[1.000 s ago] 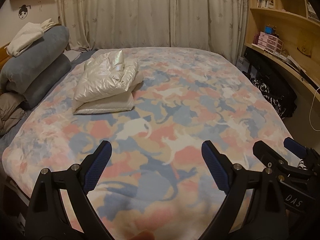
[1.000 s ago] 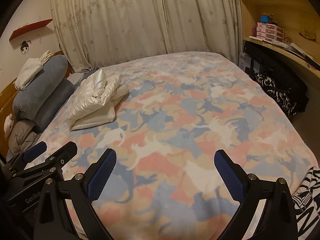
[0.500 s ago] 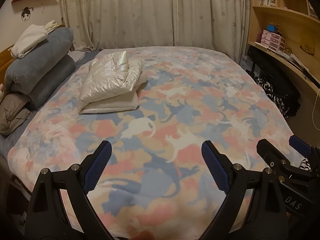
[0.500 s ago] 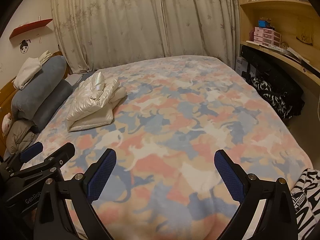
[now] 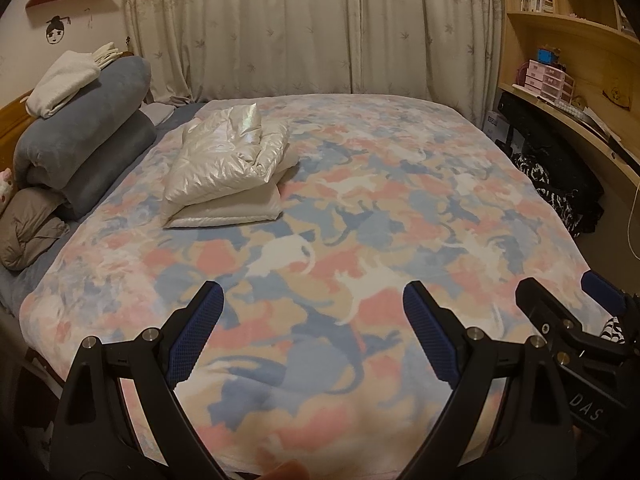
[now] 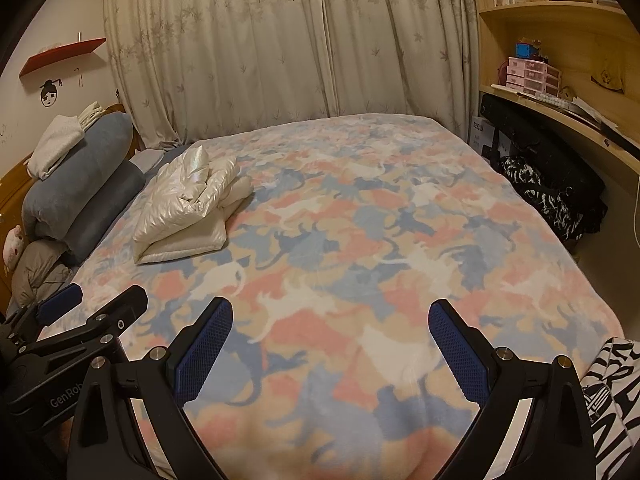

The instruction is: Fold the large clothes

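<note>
Jacket (image 5: 226,168), white and shiny, lies folded in a puffy stack on the far left part of the bed (image 5: 360,208), close to the rolled blue-grey bedding (image 5: 84,136) at the headboard side; in the right wrist view the same jacket (image 6: 188,208) sits well beyond the fingers, to their left. A blanket printed with pink, blue and cream cat shapes covers the bed. The left gripper (image 5: 313,308) hangs over the near edge of the bed with its blue-padded fingers spread wide and nothing between them. The right gripper (image 6: 330,324) is beside it, also spread wide and holding nothing, above the near part of the blanket. Each gripper shows at the edge of the other's view, the right one at the lower right of the left wrist view. A white folded cloth (image 5: 64,82) rests on top of the rolled bedding. Pale curtains (image 5: 312,28) hang behind the bed, and wooden shelves (image 5: 572,40) stand along the right wall, with a dark patterned heap (image 6: 548,196) on the floor below them.
</note>
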`<state>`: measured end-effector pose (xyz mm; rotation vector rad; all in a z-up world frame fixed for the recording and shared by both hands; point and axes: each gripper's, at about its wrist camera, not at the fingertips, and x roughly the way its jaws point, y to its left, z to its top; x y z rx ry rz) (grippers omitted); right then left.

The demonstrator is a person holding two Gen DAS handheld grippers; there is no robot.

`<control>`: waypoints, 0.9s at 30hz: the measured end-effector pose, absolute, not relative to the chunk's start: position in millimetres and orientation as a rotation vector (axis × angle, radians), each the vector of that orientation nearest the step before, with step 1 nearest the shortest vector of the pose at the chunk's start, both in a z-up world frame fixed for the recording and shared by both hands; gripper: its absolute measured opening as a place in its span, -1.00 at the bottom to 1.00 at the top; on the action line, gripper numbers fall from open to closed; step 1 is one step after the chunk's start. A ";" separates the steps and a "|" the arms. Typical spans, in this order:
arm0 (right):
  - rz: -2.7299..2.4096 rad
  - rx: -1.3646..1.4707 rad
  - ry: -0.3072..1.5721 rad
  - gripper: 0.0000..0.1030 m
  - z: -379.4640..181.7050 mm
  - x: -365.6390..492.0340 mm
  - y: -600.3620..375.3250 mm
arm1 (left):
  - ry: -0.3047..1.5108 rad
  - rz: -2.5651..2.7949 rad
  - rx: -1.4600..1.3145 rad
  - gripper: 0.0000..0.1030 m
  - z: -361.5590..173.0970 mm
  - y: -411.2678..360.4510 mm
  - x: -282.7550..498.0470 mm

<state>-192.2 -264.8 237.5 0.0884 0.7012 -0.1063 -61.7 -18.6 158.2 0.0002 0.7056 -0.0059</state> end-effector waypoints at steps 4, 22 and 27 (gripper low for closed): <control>-0.105 0.090 0.701 0.93 237.2 -192.1 -265.3 | 0.707 -0.004 0.000 0.76 158.9 -17.9 -63.3; -0.107 0.087 0.702 0.93 237.8 -192.0 -266.6 | 0.718 0.007 0.001 0.76 155.3 -16.6 -66.2; -0.107 0.087 0.702 0.93 237.8 -192.1 -266.4 | 0.718 0.006 0.002 0.76 155.7 -16.8 -65.8</control>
